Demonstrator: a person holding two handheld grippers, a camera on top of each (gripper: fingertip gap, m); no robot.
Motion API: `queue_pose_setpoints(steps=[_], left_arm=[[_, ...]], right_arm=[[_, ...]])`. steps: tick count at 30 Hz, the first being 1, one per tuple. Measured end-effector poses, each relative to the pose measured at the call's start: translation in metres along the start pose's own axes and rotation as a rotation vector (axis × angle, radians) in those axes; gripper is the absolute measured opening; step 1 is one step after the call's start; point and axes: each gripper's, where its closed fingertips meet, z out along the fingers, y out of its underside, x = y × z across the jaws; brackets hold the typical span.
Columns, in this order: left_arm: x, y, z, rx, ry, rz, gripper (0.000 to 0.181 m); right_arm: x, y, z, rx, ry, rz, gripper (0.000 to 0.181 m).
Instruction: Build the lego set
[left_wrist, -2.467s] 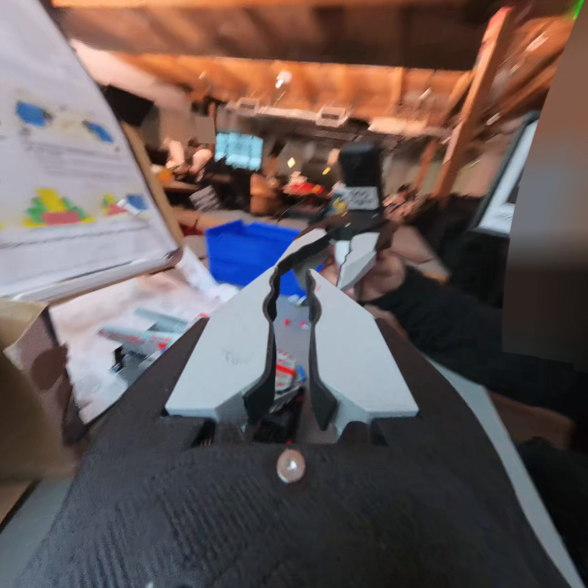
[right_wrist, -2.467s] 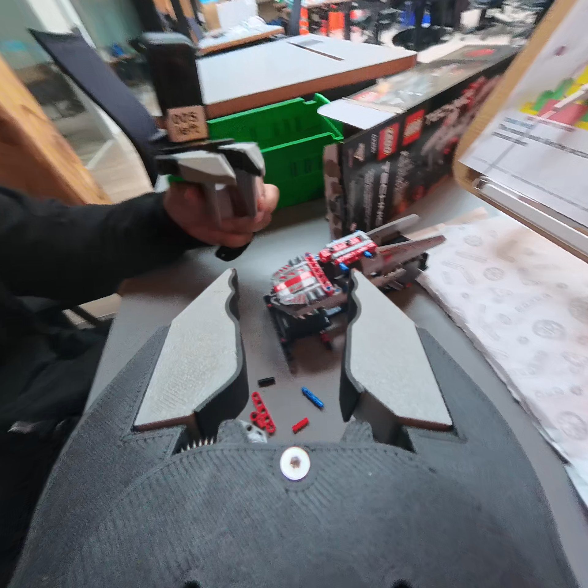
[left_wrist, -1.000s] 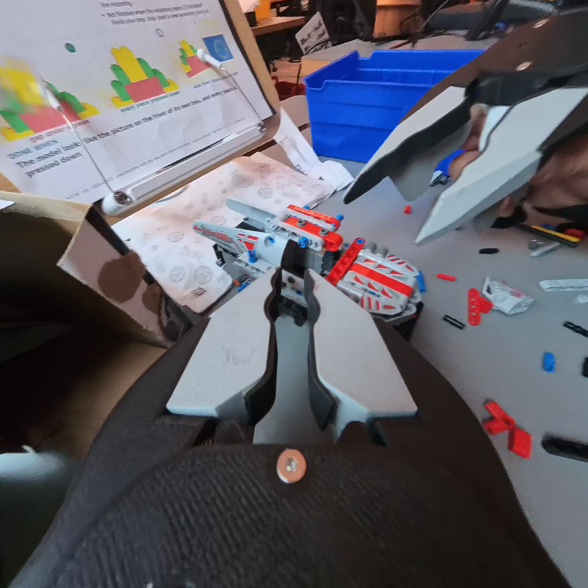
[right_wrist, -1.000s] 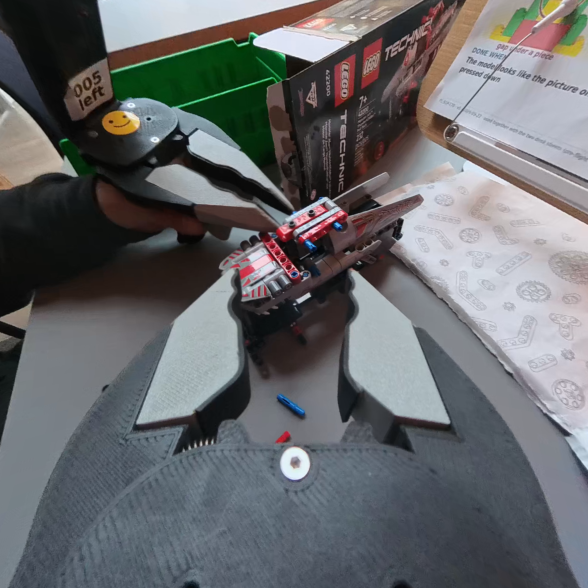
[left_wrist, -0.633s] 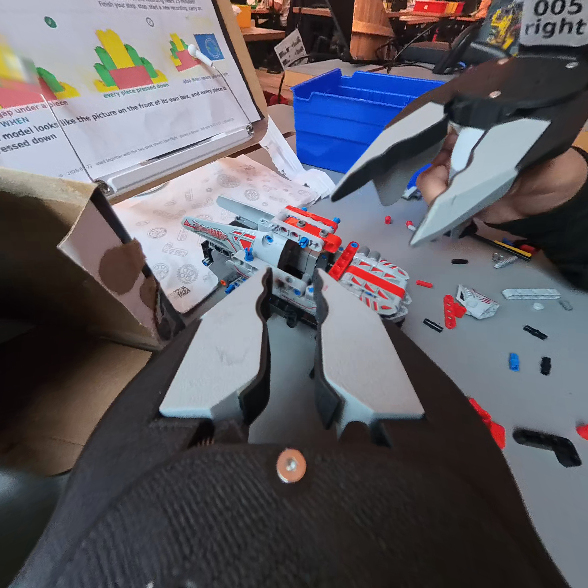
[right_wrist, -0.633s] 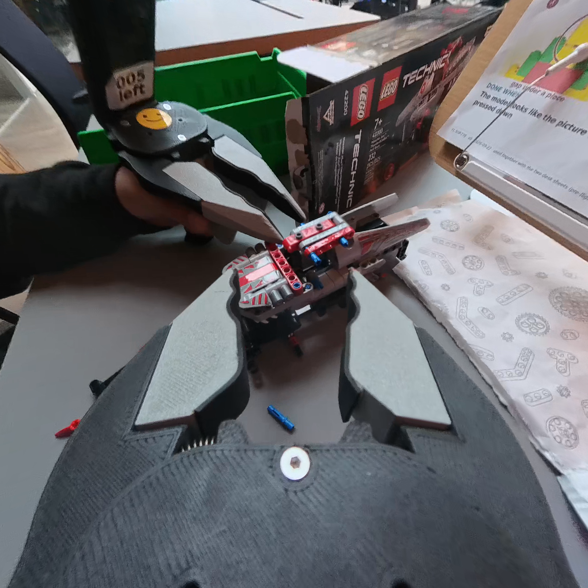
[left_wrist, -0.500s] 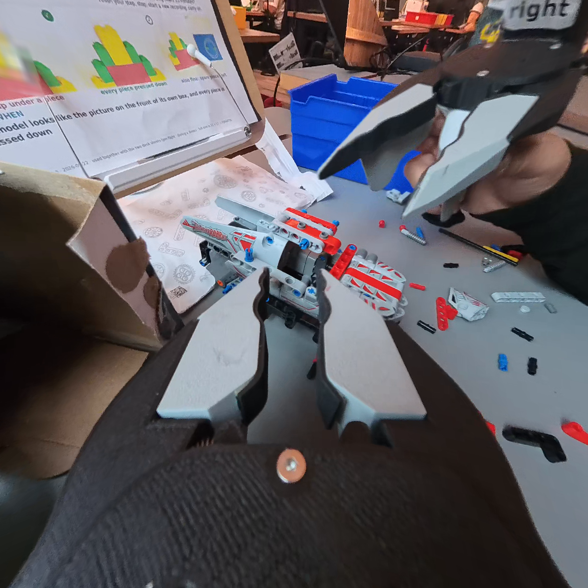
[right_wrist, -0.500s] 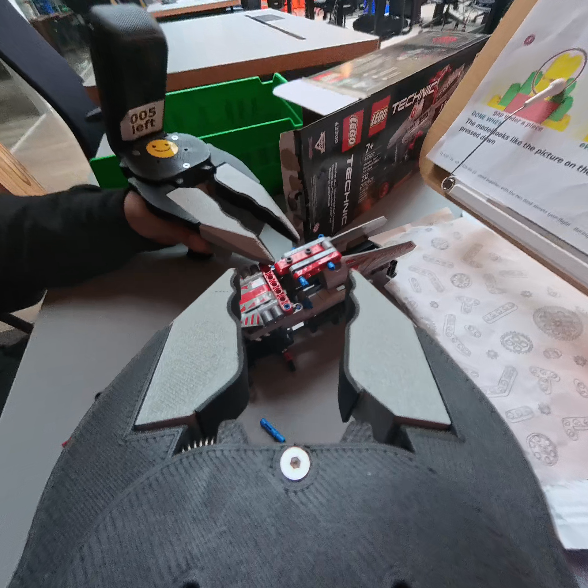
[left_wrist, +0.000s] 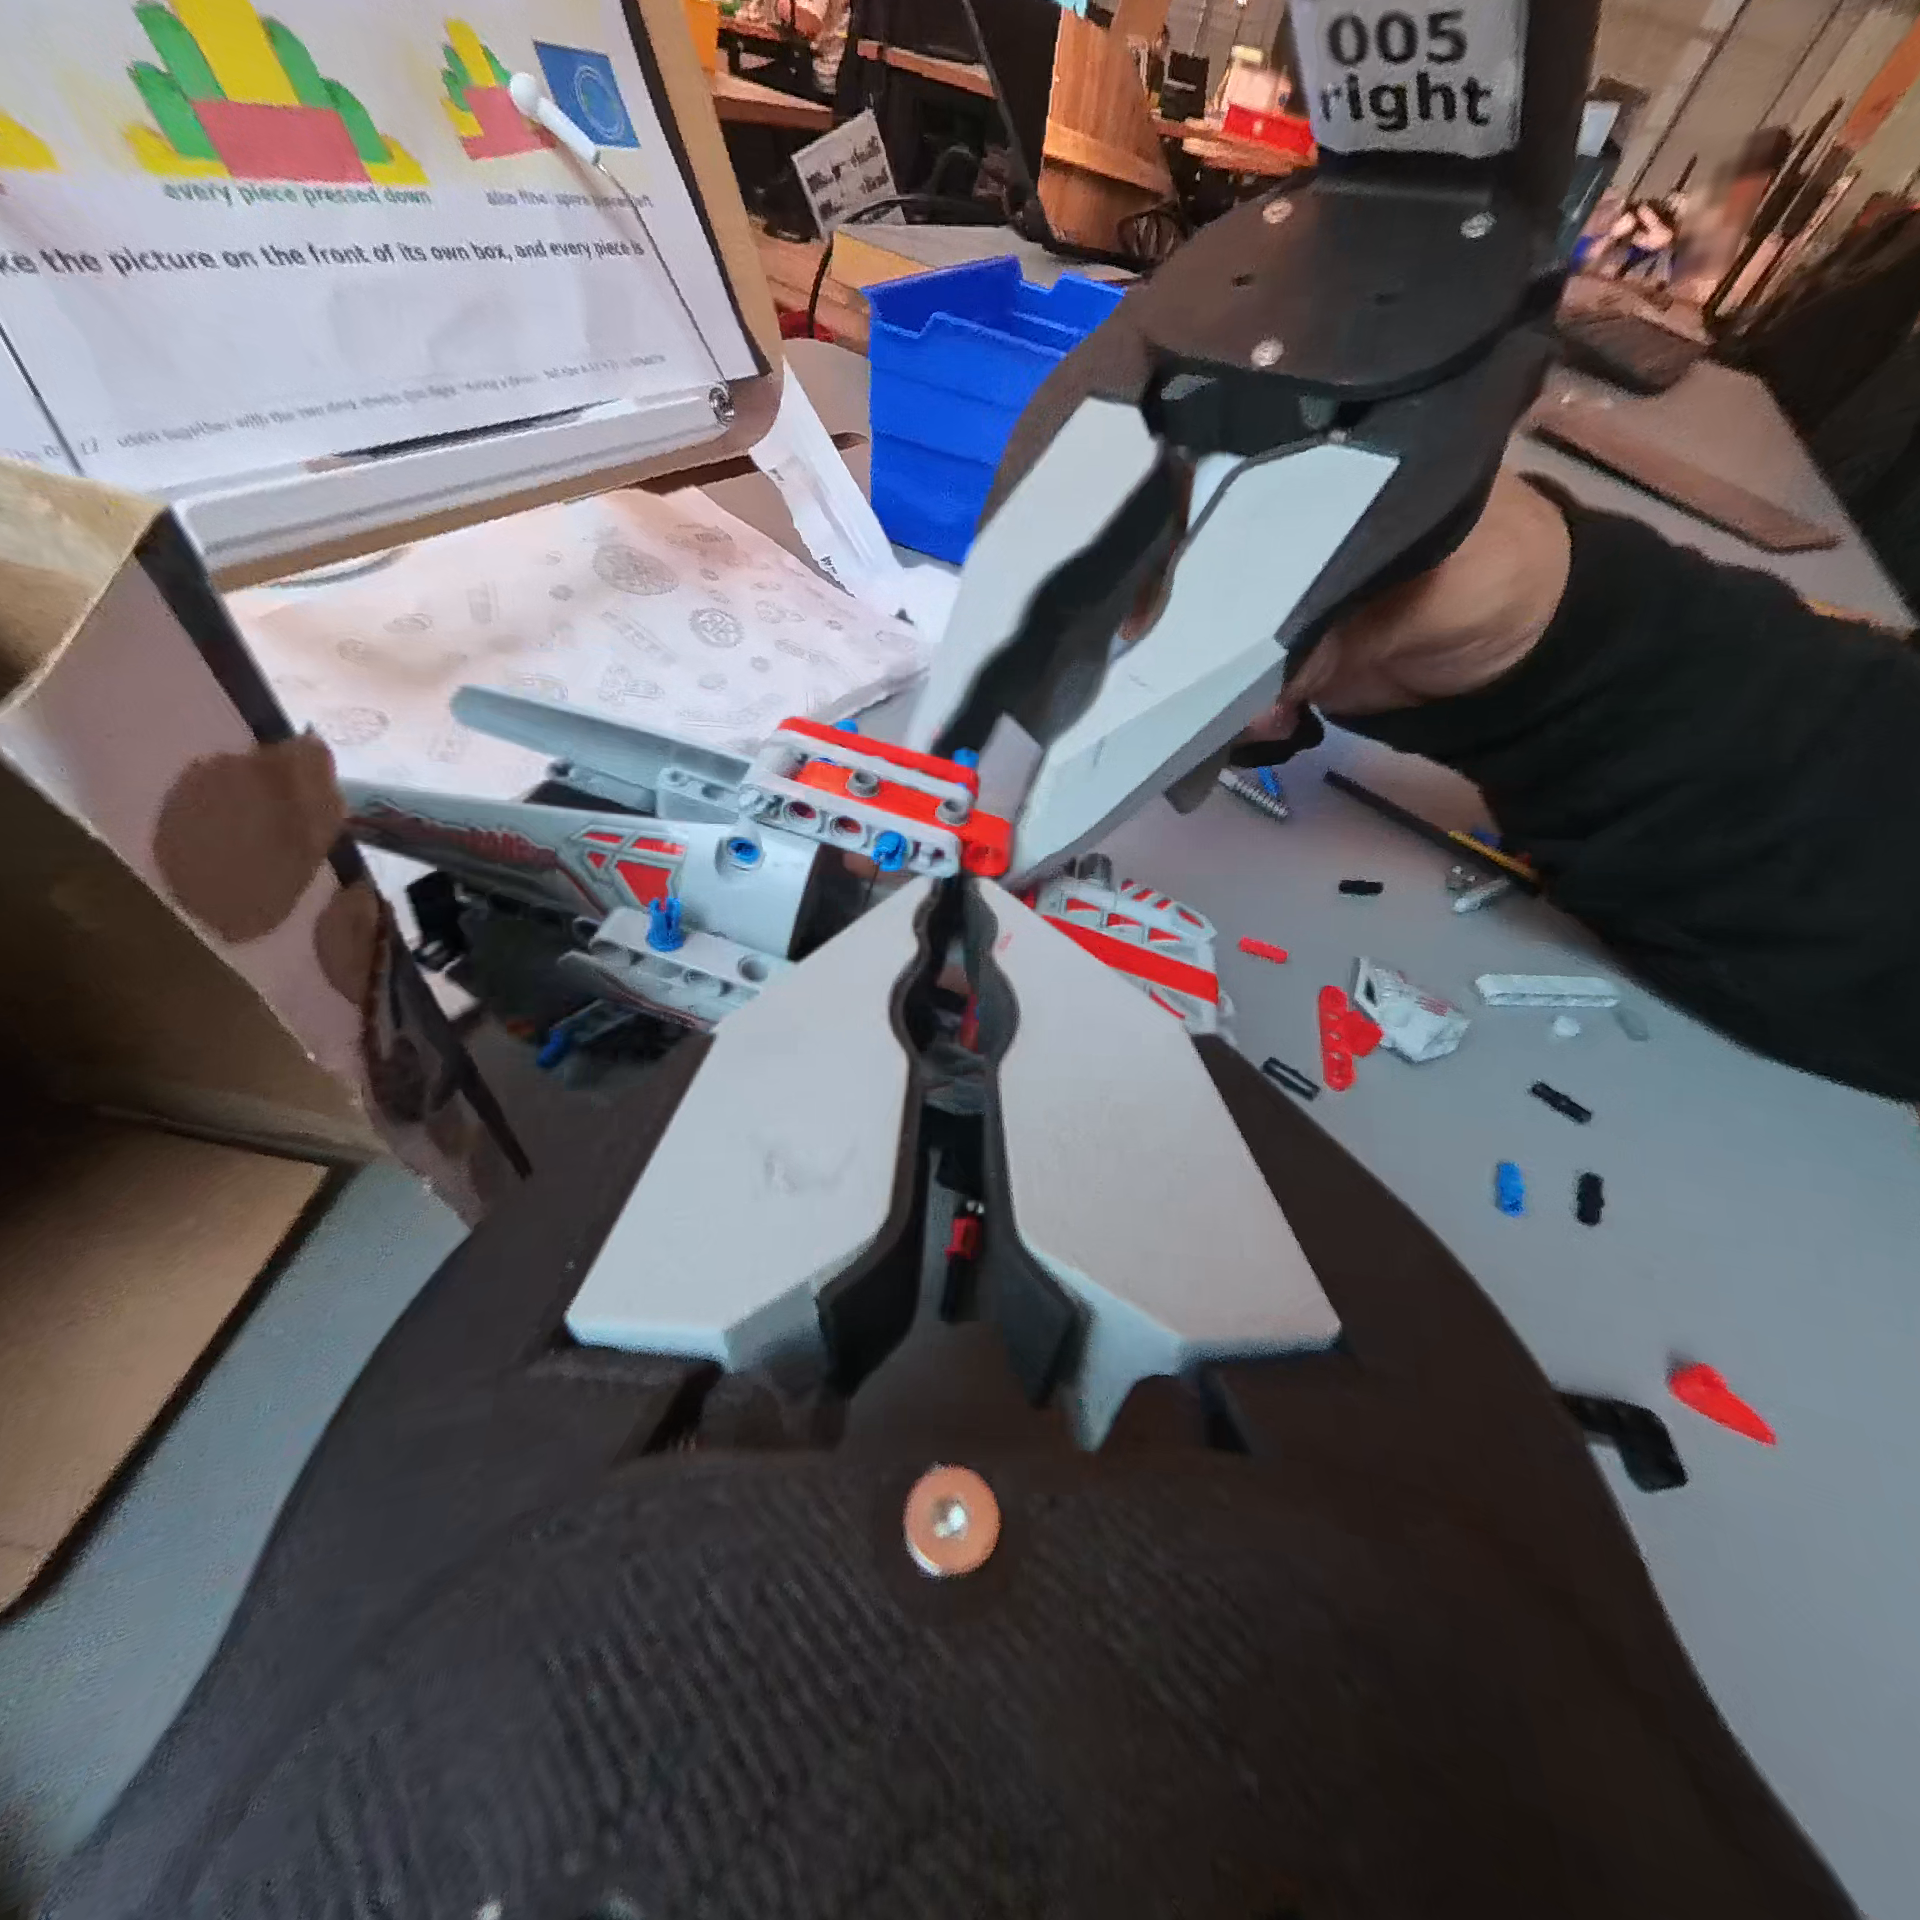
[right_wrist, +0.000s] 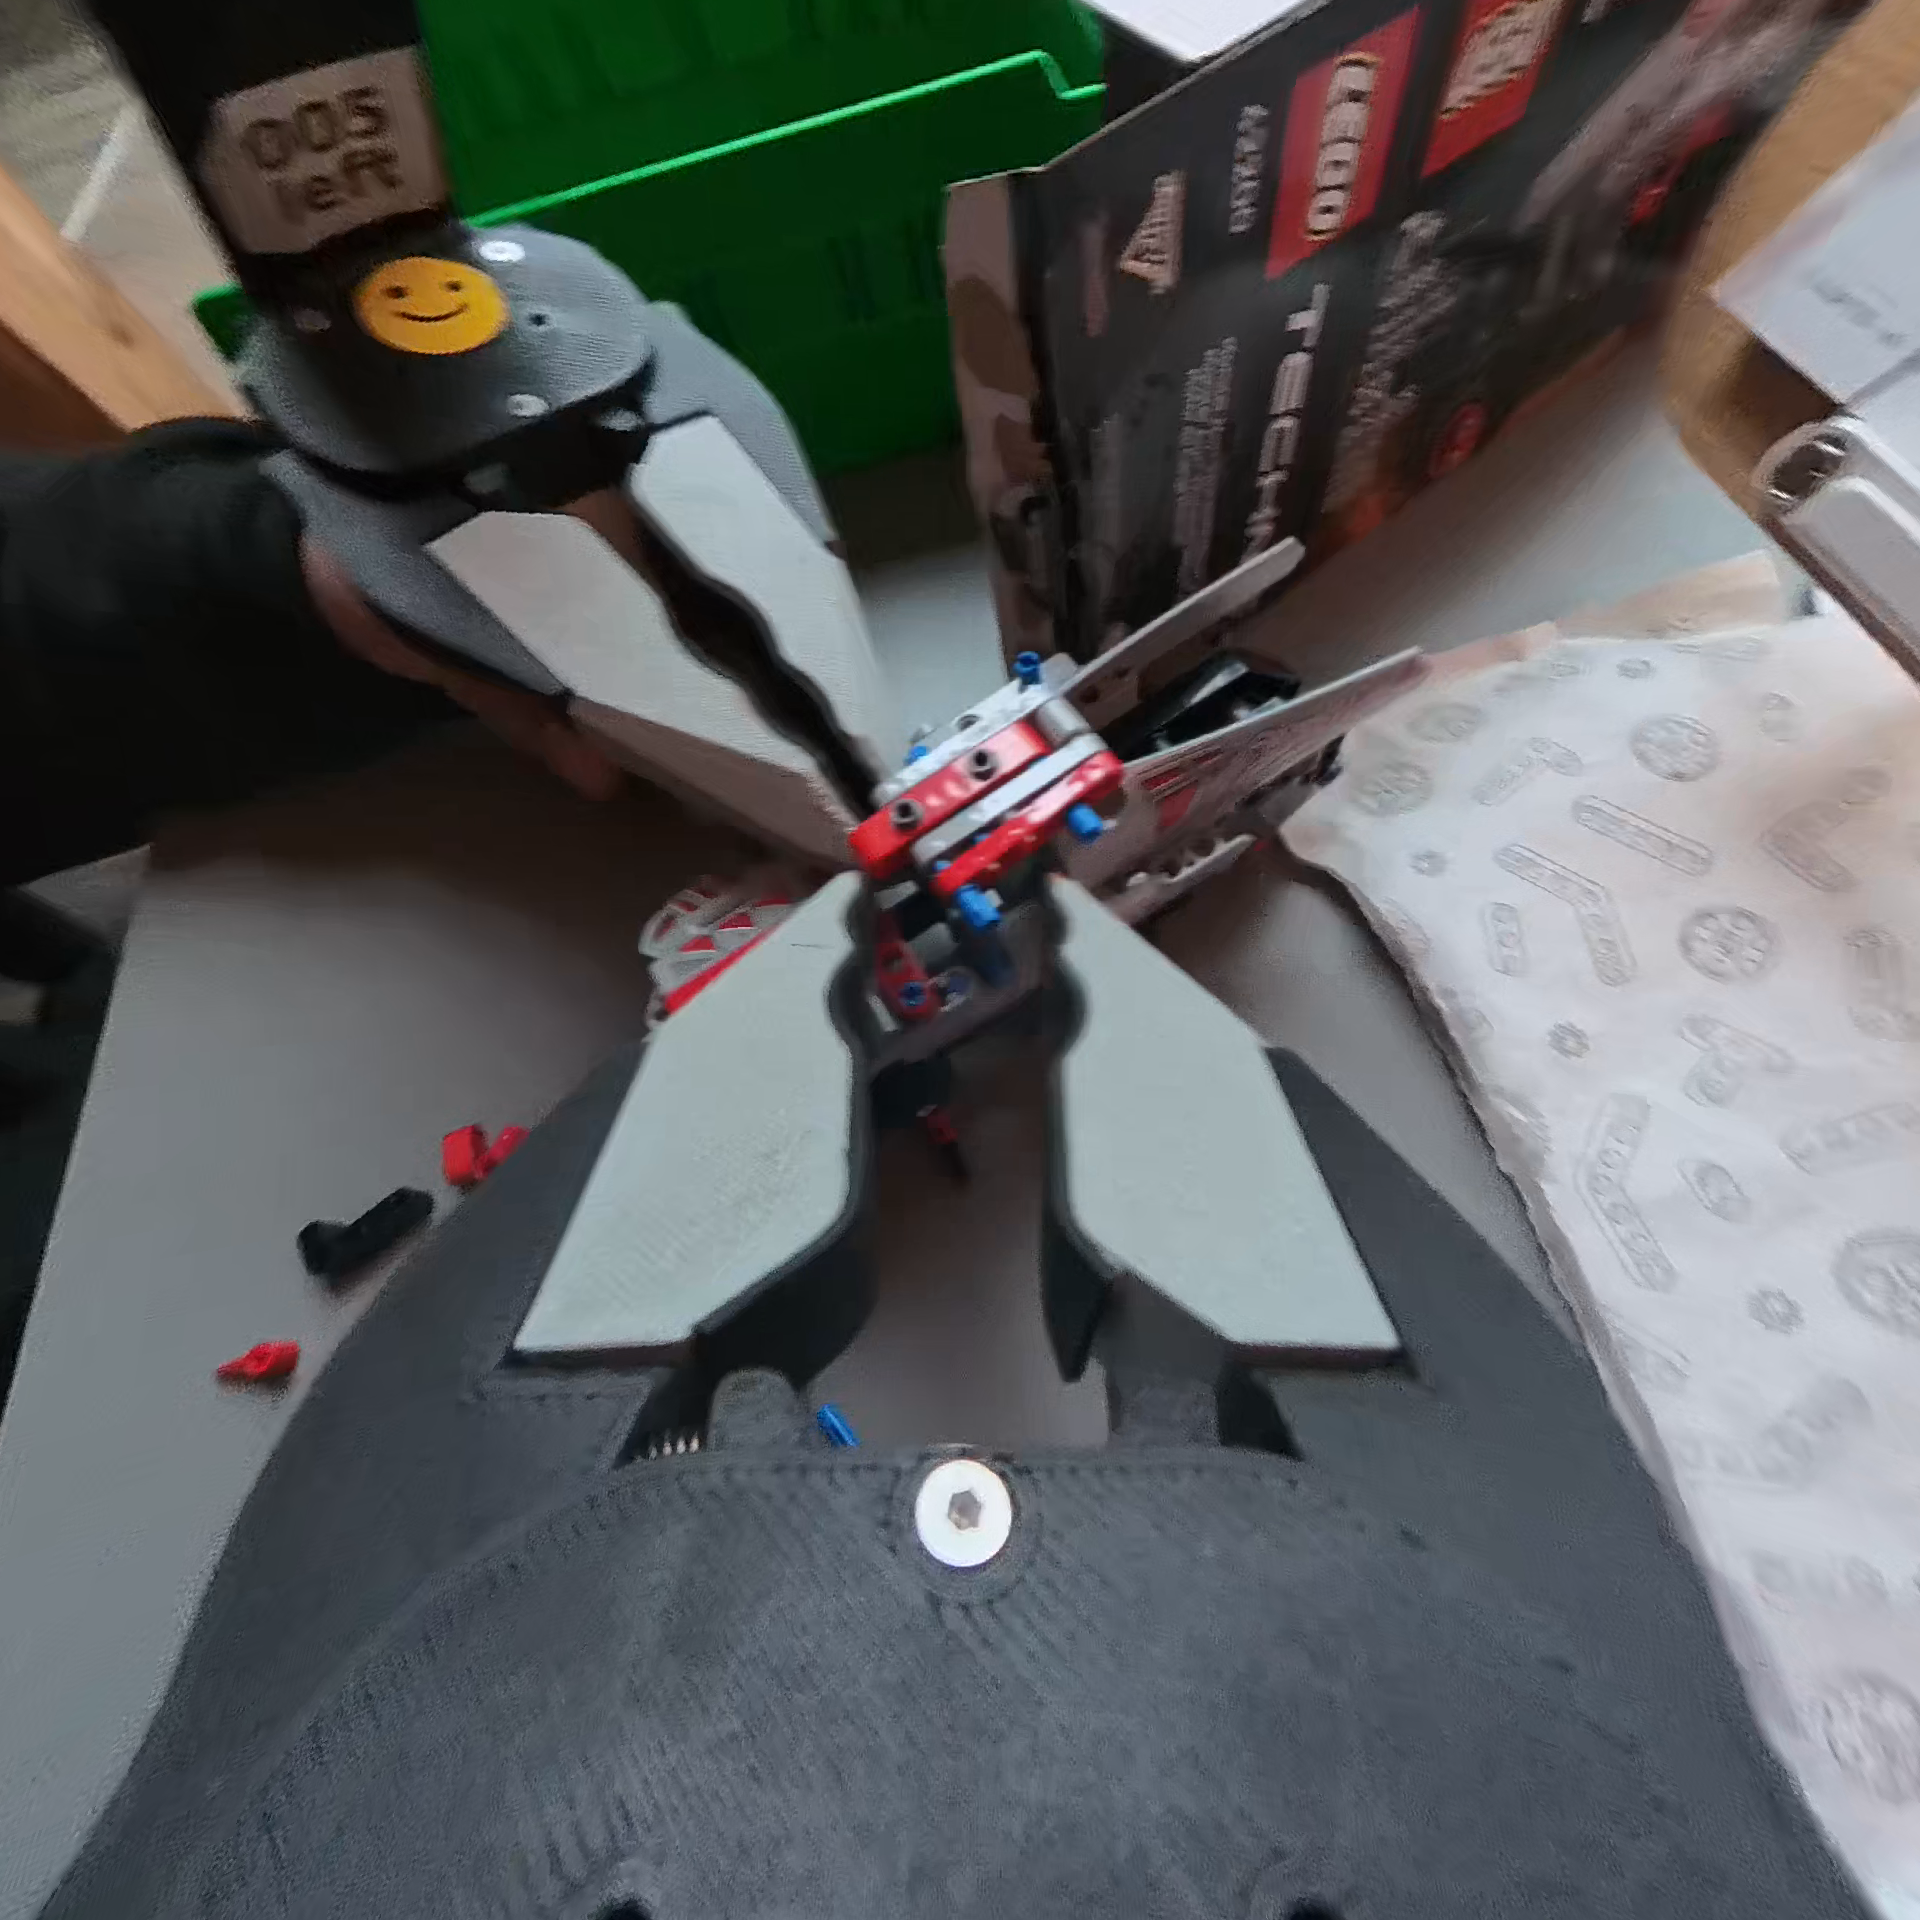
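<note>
The partly built lego model (left_wrist: 748, 852), grey with red beams and blue pins, sits on the grey bench (left_wrist: 1714, 1195), and every other item is located from it. Its long axis runs from the pointed grey fins, which lie against the printed paper sheet (right_wrist: 1662, 935), to the red-striped panel end (left_wrist: 1122, 935) facing the loose parts. The left gripper (left_wrist: 951, 914) meets the model at its middle from the near side; its jaws are almost pressed together, and they appear to pinch a thin dark part of the model, though the contact itself is hidden. The right gripper (right_wrist: 951, 925) meets the same middle section from the opposite side, its jaws partly spread and straddling the red and blue pieces under the red top beam (right_wrist: 987, 790); whether they bear on the model cannot be told. Both grippers are equally close, tips nearly meeting, so the coming move turns on one steadying the model across its long axis while the other works. Beyond the fins stands the dark set box (right_wrist: 1299, 364), with a green bin (right_wrist: 779, 208) behind it and a blue bin (left_wrist: 956, 395) past the paper. An instruction board (left_wrist: 364, 260) leans above the fins. Loose red, black and blue pieces (left_wrist: 1340, 1029) lie scattered past the striped end.
</note>
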Motion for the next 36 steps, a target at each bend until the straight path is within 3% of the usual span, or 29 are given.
queue_pose_setpoints(steps=[1,6,9,13,16,20,25,27,29,36], left_arm=[[0.001,0.001,0.001,-0.002,0.014,-0.01,0.0],[0.037,0.001,0.007,-0.011,0.21,-0.035,0.01],[0.057,0.01,0.012,-0.064,0.247,0.096,0.009],[0.047,0.008,0.009,-0.052,0.166,0.182,0.012],[0.027,0.003,0.004,-0.037,0.094,0.112,0.008],[0.013,0.001,-0.004,-0.036,0.105,0.012,0.005],[-0.005,0.002,-0.007,-0.043,0.015,0.009,0.015],[-0.004,0.003,-0.007,-0.045,0.031,-0.017,0.016],[0.006,0.003,-0.007,-0.047,0.1,-0.03,0.006],[0.029,0.009,-0.008,-0.084,0.261,-0.064,0.013]], right_arm=[[0.002,0.0,-0.001,0.002,0.007,-0.004,0.014],[0.021,0.002,-0.007,0.012,0.056,0.068,0.014],[0.028,0.002,-0.006,0.005,0.065,0.101,0.017],[0.03,0.003,-0.012,-0.021,0.049,0.123,0.018],[0.024,-0.007,-0.021,0.004,0.026,0.136,0.031],[0.022,-0.003,-0.019,-0.042,0.055,0.144,0.05],[0.01,0.015,-0.006,-0.108,-0.048,0.206,0.048],[0.007,0.017,-0.007,-0.124,-0.053,0.18,0.049],[0.002,0.019,-0.007,-0.141,-0.068,0.147,0.05],[-0.015,0.023,-0.008,-0.165,-0.174,0.137,0.049]])
